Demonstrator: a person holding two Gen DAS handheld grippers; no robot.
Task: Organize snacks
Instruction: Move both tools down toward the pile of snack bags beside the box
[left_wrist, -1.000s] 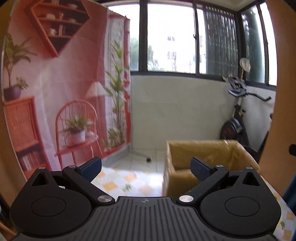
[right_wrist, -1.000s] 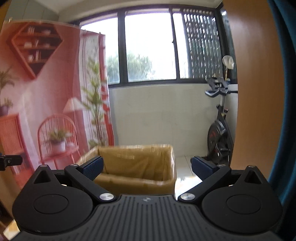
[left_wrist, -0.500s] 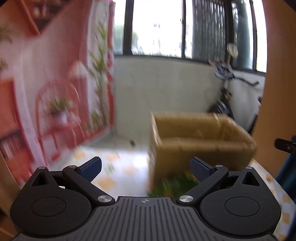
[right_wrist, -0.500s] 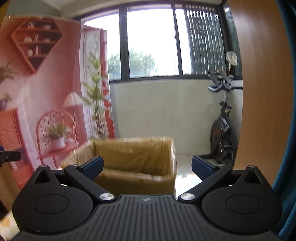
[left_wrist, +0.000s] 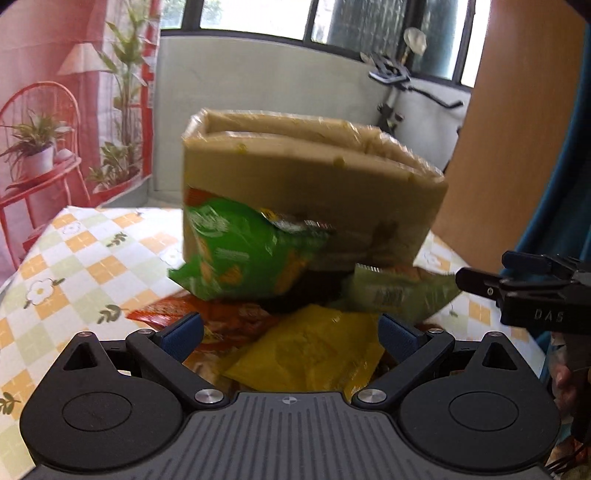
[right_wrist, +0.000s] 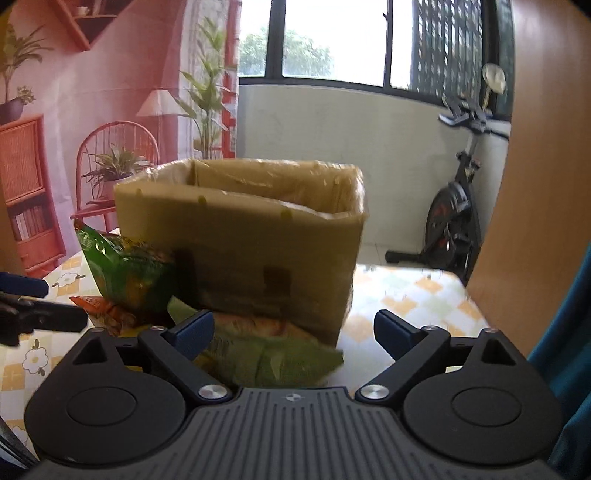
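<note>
A tape-wrapped cardboard box (left_wrist: 310, 192) stands on the checked tablecloth (left_wrist: 74, 266) at 12 o'clock. Snack bags lean at its base: green (left_wrist: 236, 254), yellow (left_wrist: 310, 350); print blurred. Left gripper (left_wrist: 290, 334) and right gripper (right_wrist: 293, 334) gape wide, empty; "DAS" marks the right's side.

Glossy plastic snack bags (left_wrist: 240, 254) beside tape-wrapped cardboard box (left_wrist: 314, 184).
</note>
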